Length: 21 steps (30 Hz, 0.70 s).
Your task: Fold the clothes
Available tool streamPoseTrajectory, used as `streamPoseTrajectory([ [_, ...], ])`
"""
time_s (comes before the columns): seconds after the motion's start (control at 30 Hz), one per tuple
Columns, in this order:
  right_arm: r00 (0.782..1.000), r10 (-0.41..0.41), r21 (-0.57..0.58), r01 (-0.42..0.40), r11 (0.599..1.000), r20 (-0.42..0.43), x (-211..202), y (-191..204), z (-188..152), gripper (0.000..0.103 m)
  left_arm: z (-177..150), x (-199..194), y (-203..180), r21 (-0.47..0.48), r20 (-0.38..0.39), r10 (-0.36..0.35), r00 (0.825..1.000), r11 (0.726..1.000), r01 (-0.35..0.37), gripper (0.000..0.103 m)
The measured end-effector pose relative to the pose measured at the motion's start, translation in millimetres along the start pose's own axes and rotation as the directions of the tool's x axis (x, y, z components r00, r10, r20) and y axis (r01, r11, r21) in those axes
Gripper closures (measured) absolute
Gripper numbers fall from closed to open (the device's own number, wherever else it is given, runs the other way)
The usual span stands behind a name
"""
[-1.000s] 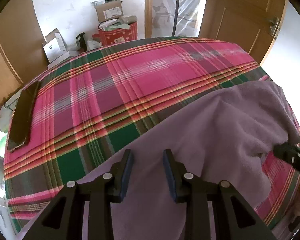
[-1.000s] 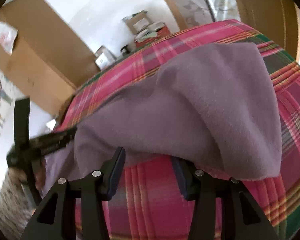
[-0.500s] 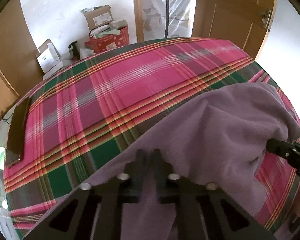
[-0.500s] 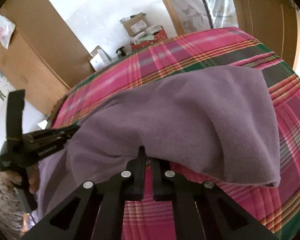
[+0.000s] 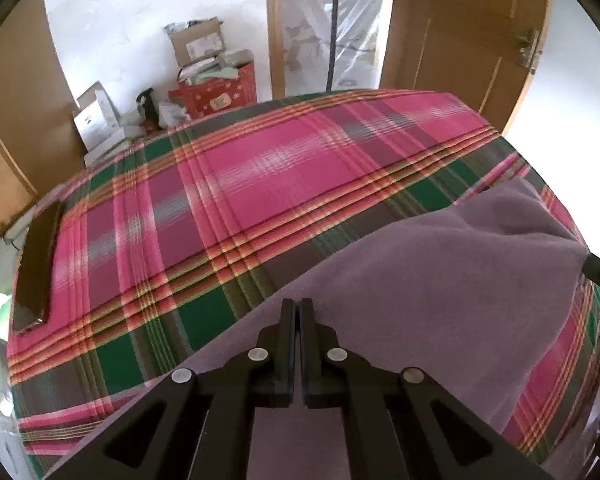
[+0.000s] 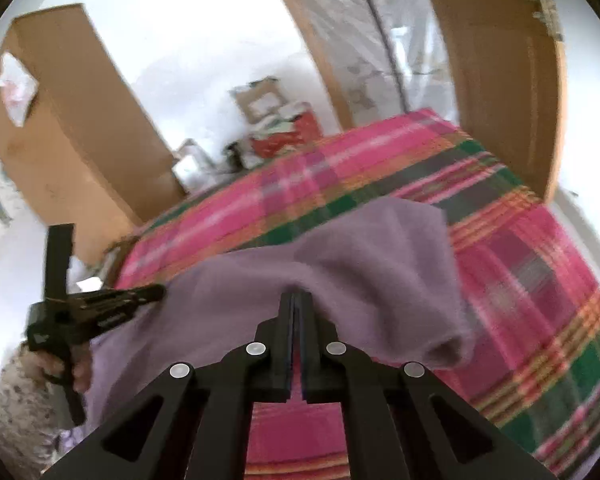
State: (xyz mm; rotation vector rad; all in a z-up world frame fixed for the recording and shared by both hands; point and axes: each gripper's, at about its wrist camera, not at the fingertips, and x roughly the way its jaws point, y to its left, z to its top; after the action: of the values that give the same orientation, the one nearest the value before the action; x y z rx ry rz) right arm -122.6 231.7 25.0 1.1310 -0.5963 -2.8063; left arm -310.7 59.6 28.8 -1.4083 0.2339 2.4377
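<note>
A purple fleece garment (image 5: 440, 280) lies on a plaid pink and green bedcover (image 5: 260, 184). My left gripper (image 5: 297, 304) is shut on the garment's near edge. My right gripper (image 6: 297, 298) is shut on another part of the garment (image 6: 380, 256) and holds it lifted off the bedcover (image 6: 520, 280), so the cloth drapes between both grippers. The left gripper (image 6: 156, 291) shows at the left of the right wrist view, the right gripper's black tip (image 5: 598, 274) at the right edge of the left wrist view.
A dark flat phone-like object (image 5: 36, 264) lies at the bed's left edge. Cardboard boxes (image 5: 196, 40) and a red bag (image 5: 216, 94) stand on the floor beyond the bed. Wooden doors (image 5: 460, 40) and a wooden cabinet (image 6: 72, 136) stand around.
Both grippers went from open to shut on the purple garment's edge. They have lifted and pulled it nearer, so more plaid bedcover shows beyond it.
</note>
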Motion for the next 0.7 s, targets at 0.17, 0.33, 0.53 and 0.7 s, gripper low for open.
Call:
streamPoseTrajectory([
  [0.17, 0.999, -0.020, 0.004, 0.020, 1.000, -0.037, 8, -14, -4, 0.101, -1, 6, 6, -0.040, -0.005, -0.011, 1.000, 0.999, 0.011, 0.101],
  [0.33, 0.998, -0.070, 0.004, 0.070, 0.998, -0.004, 0, -34, -9, 0.096, -2, 4, 7, -0.061, -0.008, -0.012, 1.000, 0.998, 0.011, 0.100],
  [0.53, 0.997, -0.070, -0.001, 0.070, 0.998, -0.027, -7, -45, -17, 0.094, -15, -16, 11, -0.062, -0.024, -0.043, 0.999, 0.997, 0.041, 0.087],
  [0.7, 0.999, -0.025, -0.071, 0.023, 0.997, -0.028, -17, -28, -22, 0.087, -37, -53, 33, -0.132, -0.017, -0.083, 0.996, 0.988, 0.080, 0.082],
])
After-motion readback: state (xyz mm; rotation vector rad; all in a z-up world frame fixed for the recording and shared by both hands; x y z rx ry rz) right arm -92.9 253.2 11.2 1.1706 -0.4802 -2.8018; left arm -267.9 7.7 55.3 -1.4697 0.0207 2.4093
